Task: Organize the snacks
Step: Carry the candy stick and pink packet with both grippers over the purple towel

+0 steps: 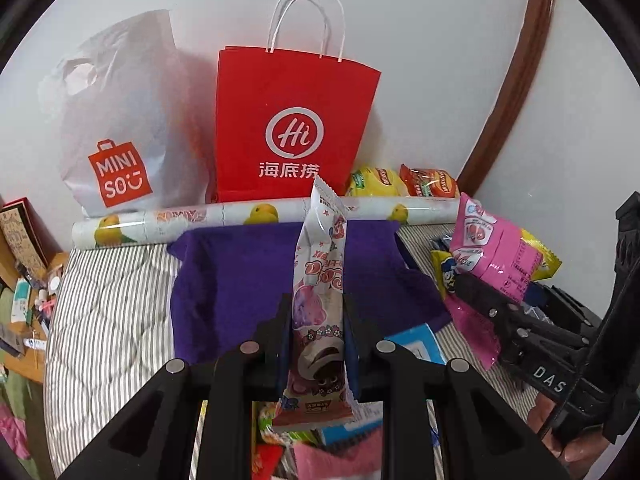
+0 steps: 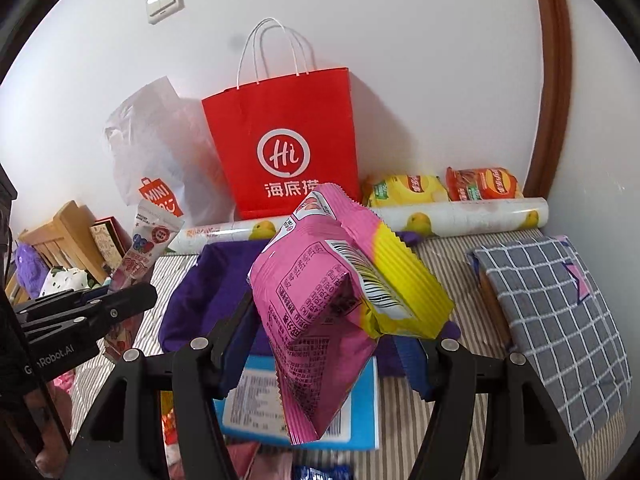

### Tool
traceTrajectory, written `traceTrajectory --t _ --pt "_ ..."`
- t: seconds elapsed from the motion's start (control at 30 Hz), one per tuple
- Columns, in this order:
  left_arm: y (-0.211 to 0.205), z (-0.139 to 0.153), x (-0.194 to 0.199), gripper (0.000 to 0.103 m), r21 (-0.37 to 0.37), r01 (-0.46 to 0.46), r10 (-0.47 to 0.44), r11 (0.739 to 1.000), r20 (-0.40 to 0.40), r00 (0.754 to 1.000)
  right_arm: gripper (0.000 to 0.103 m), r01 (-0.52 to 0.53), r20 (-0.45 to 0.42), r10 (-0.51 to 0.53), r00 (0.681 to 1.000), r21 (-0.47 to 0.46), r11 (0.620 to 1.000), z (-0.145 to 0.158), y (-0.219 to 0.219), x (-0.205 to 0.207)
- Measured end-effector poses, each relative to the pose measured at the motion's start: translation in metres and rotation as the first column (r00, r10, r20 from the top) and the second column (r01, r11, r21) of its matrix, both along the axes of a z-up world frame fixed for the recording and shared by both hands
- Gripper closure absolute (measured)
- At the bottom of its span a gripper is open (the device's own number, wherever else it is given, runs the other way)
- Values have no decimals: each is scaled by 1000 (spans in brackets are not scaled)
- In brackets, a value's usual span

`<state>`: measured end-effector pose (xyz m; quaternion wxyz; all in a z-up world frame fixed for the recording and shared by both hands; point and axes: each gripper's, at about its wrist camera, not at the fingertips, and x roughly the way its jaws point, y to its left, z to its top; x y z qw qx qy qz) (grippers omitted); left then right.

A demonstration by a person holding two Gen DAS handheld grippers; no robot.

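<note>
Left wrist view: the left gripper [image 1: 316, 320] is clenched on a slim white snack packet [image 1: 320, 280], gripped low so it stands upright — pointing at twelve o'clock toward the red paper bag [image 1: 294, 128], probably its destination.

Right wrist view: the right gripper [image 2: 340, 320] grasps a puffy pink-and-yellow snack bag [image 2: 340, 280], jaws part-spread for its bulk — red bag again at twelve o'clock.

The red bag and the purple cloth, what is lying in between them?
A rolled-up sheet printed with yellow ducks lies across between the red paper bag and the purple cloth. Both wrist views show it.
</note>
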<state>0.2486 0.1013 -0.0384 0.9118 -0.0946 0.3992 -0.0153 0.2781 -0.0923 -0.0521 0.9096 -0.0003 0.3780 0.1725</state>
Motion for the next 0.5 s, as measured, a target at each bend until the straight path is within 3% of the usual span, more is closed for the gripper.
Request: traceTrajectory --t 0.5 --pt "29 -20 59 82 22 -27 28 999 -41 999 39 20 18 -20 1000 9 1000 -7 10 69"
